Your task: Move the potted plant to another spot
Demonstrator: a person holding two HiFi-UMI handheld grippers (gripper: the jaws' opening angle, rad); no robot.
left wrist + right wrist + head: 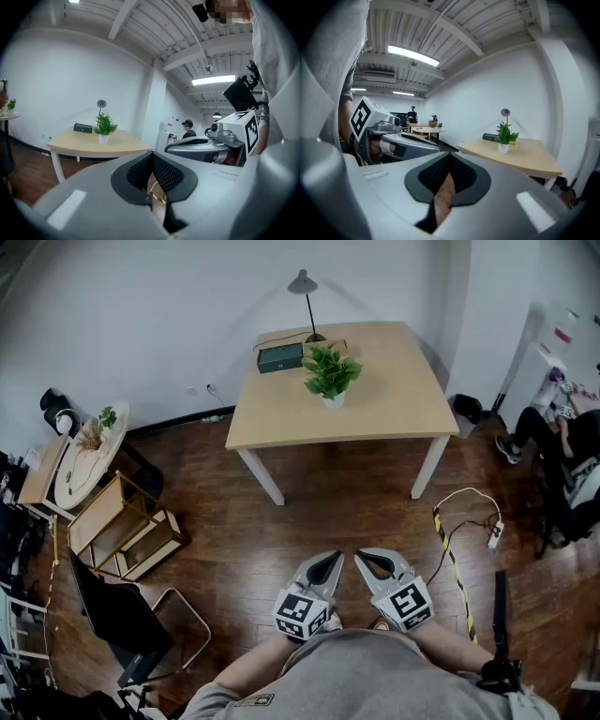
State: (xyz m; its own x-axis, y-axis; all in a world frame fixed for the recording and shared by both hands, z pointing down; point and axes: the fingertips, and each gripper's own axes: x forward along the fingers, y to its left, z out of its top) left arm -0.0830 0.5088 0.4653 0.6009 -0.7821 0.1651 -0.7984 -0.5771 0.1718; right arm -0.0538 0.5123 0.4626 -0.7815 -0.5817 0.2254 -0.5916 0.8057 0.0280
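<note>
Left tool [331, 561] far from plant [330, 373], box [280, 357]

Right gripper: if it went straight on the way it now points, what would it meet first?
The right gripper tilts slightly down, so probably the wooden floor short of the table; depth is unclear.

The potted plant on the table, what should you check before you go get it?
1. Potted plant stands upright on the table: ok.
2. Left tongs open for grabbing: not ok, shut and empty.
3. Right tongs open: not ok, shut and empty.
4. Tongs near the plant: not ok, far back from the table.
5. Bare tabletop for a new spot: ok.
6. Floor path free: ok, the cable lies off to the right.
</note>
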